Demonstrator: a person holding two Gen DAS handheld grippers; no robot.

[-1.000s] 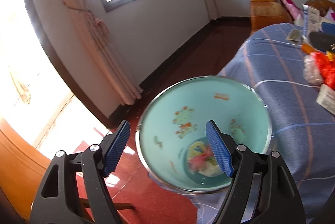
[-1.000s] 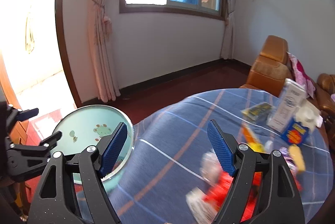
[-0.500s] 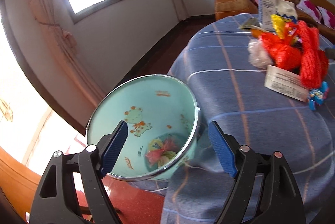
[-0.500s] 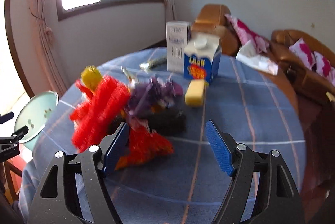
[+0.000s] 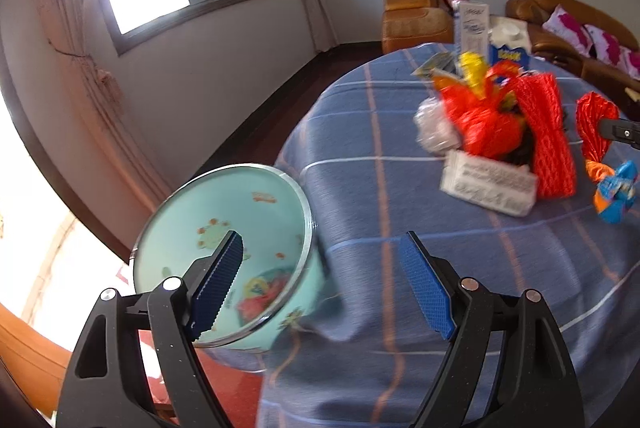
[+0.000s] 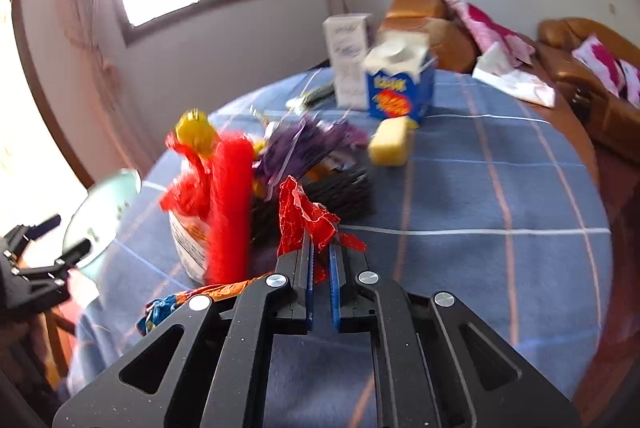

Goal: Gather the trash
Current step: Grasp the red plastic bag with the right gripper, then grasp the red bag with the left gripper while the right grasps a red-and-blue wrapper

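A mint-green bin [image 5: 240, 211] with cartoon prints stands beside the round table [image 5: 380, 187] and holds colourful wrappers [image 5: 264, 292]. My left gripper [image 5: 320, 244] hovers open over the bin's rim and the table edge, with nothing between its pads. In the right wrist view, my right gripper [image 6: 321, 248] has its jaws closing tight on a torn red wrapper [image 6: 304, 216], the pads pressing on it. That wrapper [image 5: 596, 123] and the right gripper tip [image 5: 620, 131] also show at the left wrist view's right edge. A trash pile lies just left of it: red mesh netting [image 6: 230, 207], a purple wrapper [image 6: 304, 147], a white printed label [image 5: 488, 181].
Farther back on the blue checked cloth [image 6: 480, 207] are a yellow sponge [image 6: 390, 145], a blue carton [image 6: 400, 87] and a white box [image 6: 348, 55]. A blue-orange wrapper [image 5: 616, 191] lies near the pile. Brown sofas [image 6: 580, 39] stand behind. Red floor lies below the bin.
My right gripper swung across the table to the trash pile and shut on the red wrapper. The left gripper swung right from over the bin toward the table, staying open.
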